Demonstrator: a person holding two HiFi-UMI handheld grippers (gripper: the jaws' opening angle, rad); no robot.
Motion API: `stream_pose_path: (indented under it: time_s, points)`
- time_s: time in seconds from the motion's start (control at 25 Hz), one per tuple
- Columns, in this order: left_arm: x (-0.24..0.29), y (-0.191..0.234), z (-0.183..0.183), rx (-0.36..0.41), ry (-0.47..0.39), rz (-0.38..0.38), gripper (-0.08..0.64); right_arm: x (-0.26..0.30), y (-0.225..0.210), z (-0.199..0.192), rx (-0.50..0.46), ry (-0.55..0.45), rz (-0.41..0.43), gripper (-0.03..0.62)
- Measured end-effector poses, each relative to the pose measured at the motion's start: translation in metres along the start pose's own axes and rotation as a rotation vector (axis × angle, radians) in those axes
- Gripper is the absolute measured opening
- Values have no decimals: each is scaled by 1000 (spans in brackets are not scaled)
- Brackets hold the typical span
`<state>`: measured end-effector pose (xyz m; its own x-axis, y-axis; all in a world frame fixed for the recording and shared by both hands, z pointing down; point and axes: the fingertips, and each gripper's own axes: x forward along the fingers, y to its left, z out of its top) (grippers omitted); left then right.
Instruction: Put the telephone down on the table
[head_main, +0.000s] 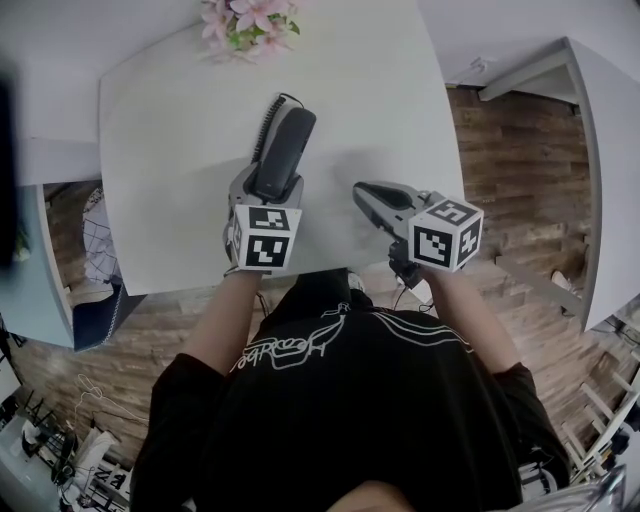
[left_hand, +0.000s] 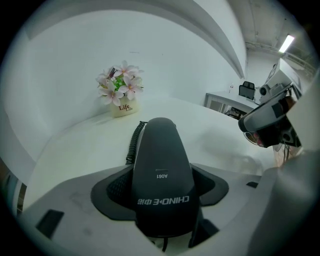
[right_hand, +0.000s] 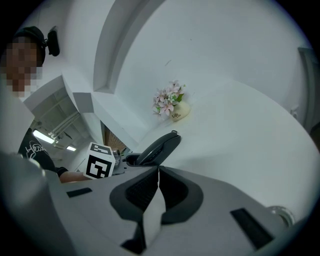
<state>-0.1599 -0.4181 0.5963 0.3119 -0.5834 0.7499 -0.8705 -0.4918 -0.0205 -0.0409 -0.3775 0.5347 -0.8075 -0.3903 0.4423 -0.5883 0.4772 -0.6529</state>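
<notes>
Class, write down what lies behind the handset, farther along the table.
Behind the handset, a coiled cord trails off, and farther back stands a flower pot. The handset covers where the cord joins it and the table directly beneath.

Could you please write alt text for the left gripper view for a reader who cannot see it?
The left tool grips a dark telephone handset, its coiled cord trailing onto a white table. A pot of pink flowers stands at the table's far side.

White table (head_main: 170, 150), 1 little pot of pink flowers (head_main: 248, 22) sitting on it at the far edge.
</notes>
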Motion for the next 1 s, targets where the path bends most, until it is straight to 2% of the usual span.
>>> stream_pose_path:
  time_s: [0.2, 0.32, 0.52, 0.76, 0.88, 0.92, 1.0]
  points:
    - [-1, 5, 1, -10, -30, 13, 313, -14, 1, -6, -7, -3, -13, 40]
    - [-16, 4, 10, -2, -110, -14, 335, -23, 11, -12, -28, -3, 9, 40]
    - [-56, 5, 21, -54, -220, -55, 341, -45, 33, -24, -87, -2, 39, 40]
    - [-126, -22, 18, -176, -314, -143, 339, -80, 70, -22, -174, -46, 72, 40]
    - [-164, -45, 18, -247, -367, -210, 337, -100, 98, -18, -224, -77, 113, 40]
    - [-176, -52, 17, -278, -376, -234, 326, -106, 109, -17, -245, -85, 129, 40]
    - [-200, -67, 18, -343, -409, -285, 218, -118, 132, -16, -297, -103, 166, 40]
